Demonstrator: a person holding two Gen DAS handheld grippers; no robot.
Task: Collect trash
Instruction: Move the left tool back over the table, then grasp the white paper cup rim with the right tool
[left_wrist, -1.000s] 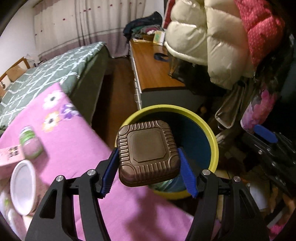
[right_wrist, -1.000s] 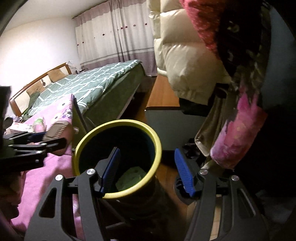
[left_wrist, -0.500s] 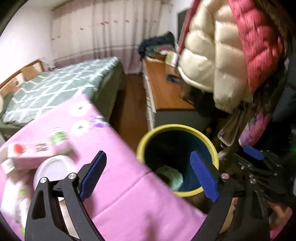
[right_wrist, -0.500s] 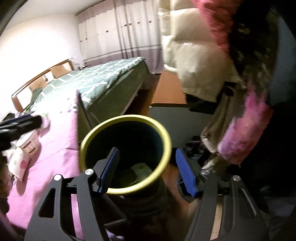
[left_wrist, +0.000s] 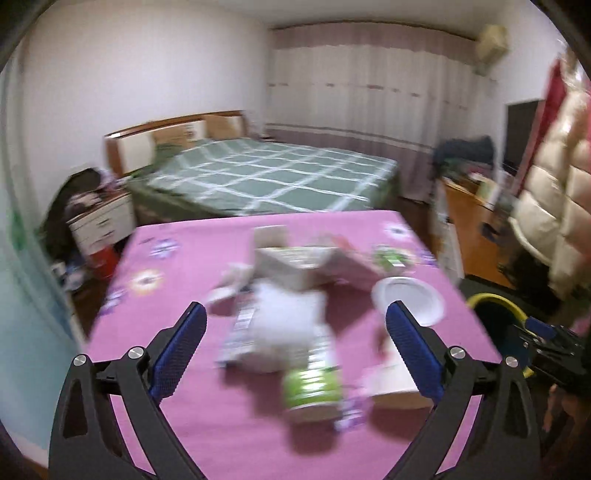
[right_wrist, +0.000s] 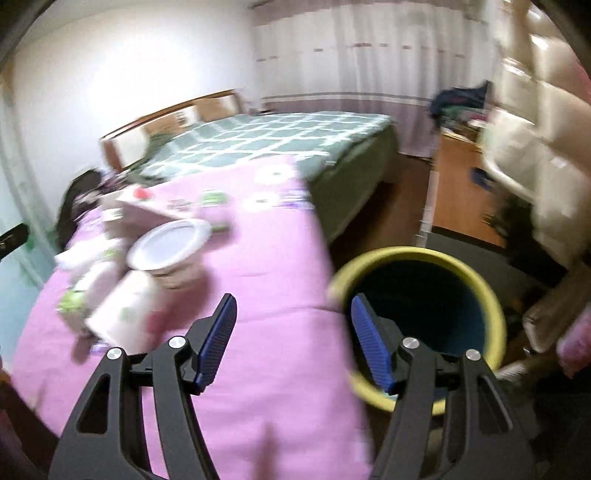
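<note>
My left gripper (left_wrist: 294, 306) hangs over the pink-clothed table (left_wrist: 177, 266), its jaws opening wide with nothing held between them. Beyond its fingers lies a blurred heap of trash: a white wrapper (left_wrist: 284, 321), a green-labelled cup (left_wrist: 310, 387), cartons (left_wrist: 291, 262) and a white paper bowl (left_wrist: 408, 299). The yellow-rimmed bin (left_wrist: 491, 301) stands off the table's right edge. My right gripper (right_wrist: 293, 297) is open and empty above the table's edge, with the bin (right_wrist: 417, 254) just to its right. The bowl (right_wrist: 170, 243) lies to its left.
A bed with a green checked cover (left_wrist: 266, 177) stands behind the table. A wooden cabinet (left_wrist: 476, 229) and hanging padded coats (left_wrist: 554, 192) are on the right. A nightstand (left_wrist: 99, 221) and clutter sit at the far left.
The brown square box has left my left gripper, which opened wide and swung left from the bin to the trash on the table. My right gripper also turned left, away from the bin.
</note>
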